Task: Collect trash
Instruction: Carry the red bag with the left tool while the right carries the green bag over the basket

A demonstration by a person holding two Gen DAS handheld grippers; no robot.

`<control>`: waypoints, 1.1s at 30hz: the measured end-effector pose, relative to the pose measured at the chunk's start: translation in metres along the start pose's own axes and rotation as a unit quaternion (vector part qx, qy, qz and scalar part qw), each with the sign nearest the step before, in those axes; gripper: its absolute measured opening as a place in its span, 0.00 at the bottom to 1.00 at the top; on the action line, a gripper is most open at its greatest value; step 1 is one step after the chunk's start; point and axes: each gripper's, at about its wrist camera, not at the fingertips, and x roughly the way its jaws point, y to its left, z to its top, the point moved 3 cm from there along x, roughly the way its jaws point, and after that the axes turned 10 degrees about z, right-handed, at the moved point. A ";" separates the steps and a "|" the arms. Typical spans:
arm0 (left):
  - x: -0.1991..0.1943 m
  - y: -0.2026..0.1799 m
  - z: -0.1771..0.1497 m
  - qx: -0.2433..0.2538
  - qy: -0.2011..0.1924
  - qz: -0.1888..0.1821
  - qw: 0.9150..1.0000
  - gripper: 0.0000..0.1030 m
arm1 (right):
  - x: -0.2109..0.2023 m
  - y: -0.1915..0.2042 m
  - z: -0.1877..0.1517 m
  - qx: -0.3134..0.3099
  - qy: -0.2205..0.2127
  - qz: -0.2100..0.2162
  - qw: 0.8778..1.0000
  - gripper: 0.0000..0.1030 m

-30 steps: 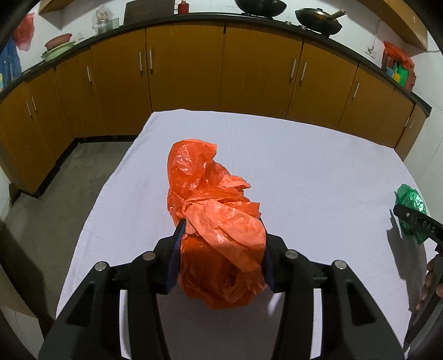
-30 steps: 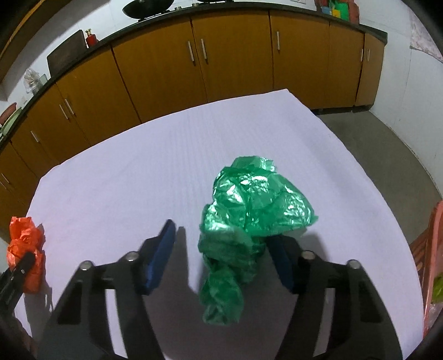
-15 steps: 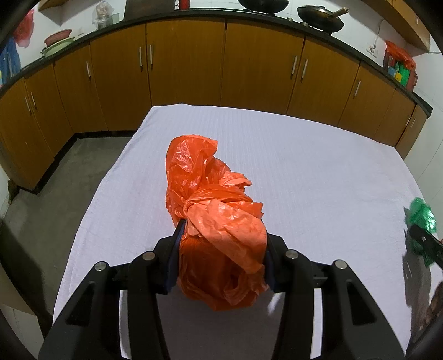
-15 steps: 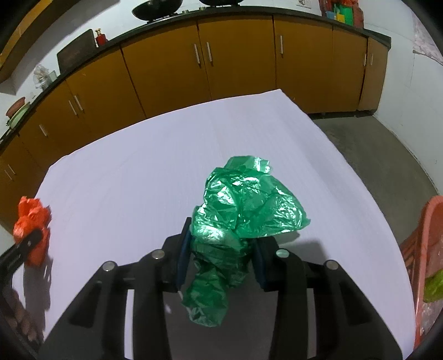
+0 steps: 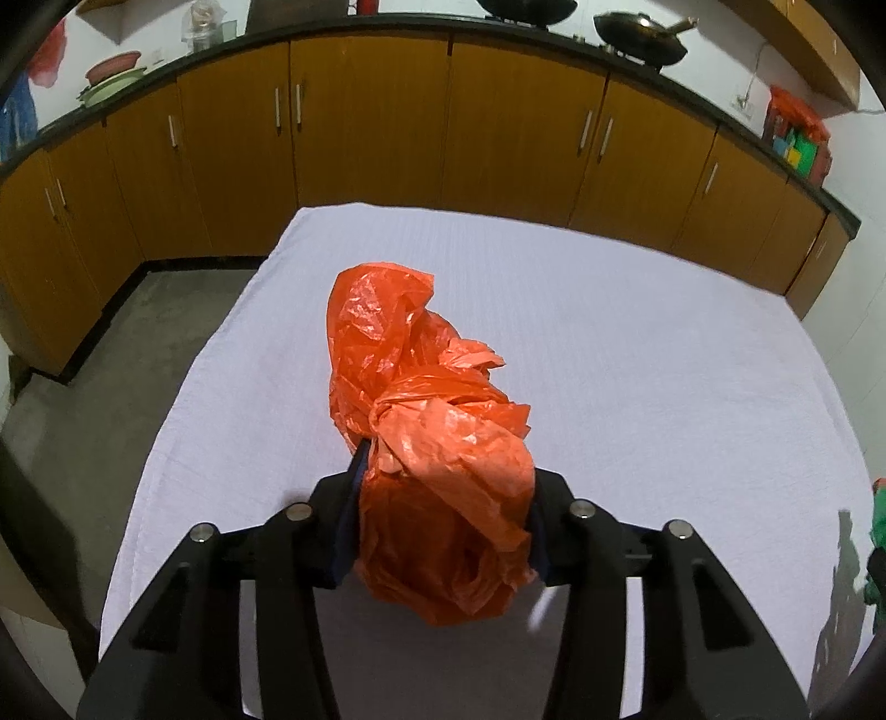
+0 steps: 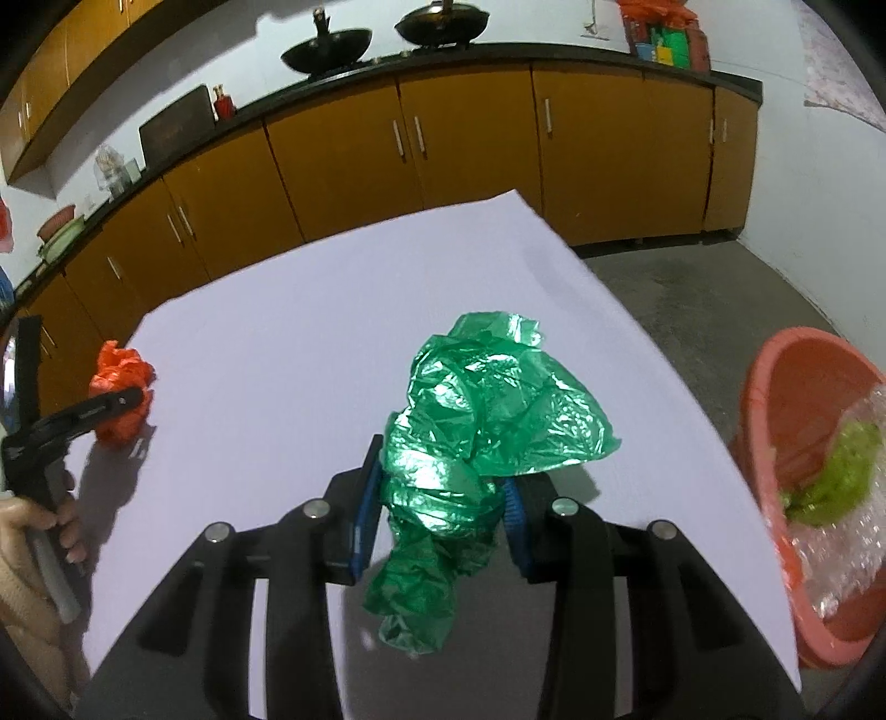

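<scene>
A crumpled orange plastic bag [image 5: 437, 459] fills the left wrist view, held over the white-covered table [image 5: 637, 332]. My left gripper [image 5: 443, 520] is shut on its lower half, both pads pressed into the plastic. In the right wrist view my right gripper [image 6: 443, 498] is shut on a crumpled green plastic bag [image 6: 487, 421], which is lifted above the table near its right edge. The same view shows the orange bag [image 6: 122, 387] far left, with the left gripper [image 6: 99, 410] and a hand [image 6: 33, 515] on it. A sliver of the green bag [image 5: 877, 520] shows at the right rim of the left view.
A pink plastic basin [image 6: 775, 399] sits on the floor off the table's right edge, with green and clear plastic scraps [image 6: 836, 471] inside. Orange kitchen cabinets [image 5: 376, 127] line the far walls, with woks [image 6: 326, 47] on the counter. Grey floor [image 5: 111, 387] lies left of the table.
My right gripper closed on the green bag, lifted it and carried it rightward until the pink basin came into view. The left gripper kept its hold on the orange bag and stayed put.
</scene>
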 end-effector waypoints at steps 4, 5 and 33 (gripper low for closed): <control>-0.014 -0.001 -0.012 -0.005 -0.002 0.005 1.000 0.42 | -0.039 -0.006 -0.001 -0.006 -0.028 -0.010 1.000 0.37; -0.018 -0.003 -0.014 -0.005 -0.001 0.003 1.000 0.42 | -0.047 -0.009 -0.002 -0.005 -0.034 -0.012 0.999 0.37; -0.223 -0.270 -0.121 0.183 -0.065 -0.274 0.942 0.42 | -0.231 -0.158 -0.059 0.100 -0.126 -0.180 0.970 0.37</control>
